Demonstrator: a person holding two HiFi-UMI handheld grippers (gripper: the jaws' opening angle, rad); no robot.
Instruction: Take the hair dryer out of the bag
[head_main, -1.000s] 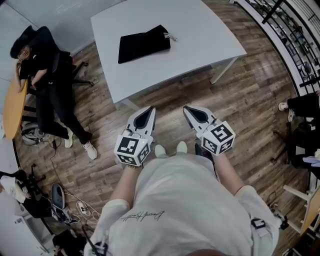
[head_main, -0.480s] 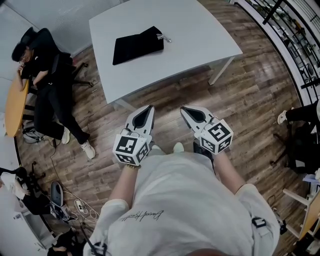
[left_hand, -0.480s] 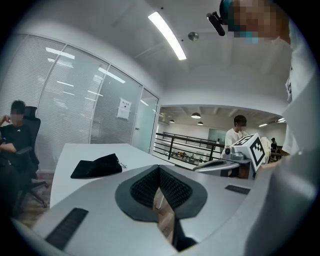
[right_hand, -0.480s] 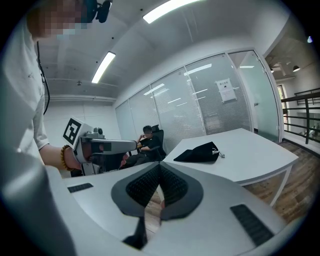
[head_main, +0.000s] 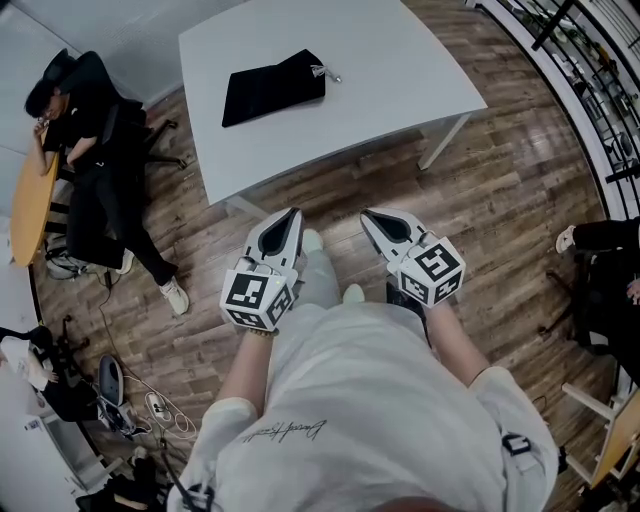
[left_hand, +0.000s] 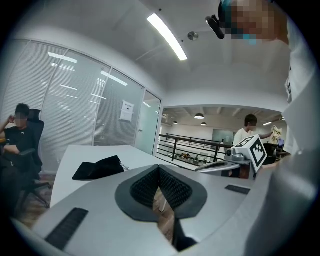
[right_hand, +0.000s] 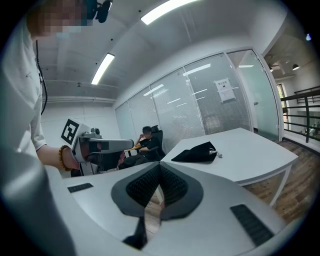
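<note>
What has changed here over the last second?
The person stepped forward: a leg now shows between the left gripper and the right gripper. Nothing was taken hold of or let go. Both grippers stay shut and empty, short of the table; the bag lies untouched on it.

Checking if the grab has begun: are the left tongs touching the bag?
Apart. The head view shows the bag lying on the table, with a stretch of wood floor between the table's edge and the left tongs.
</note>
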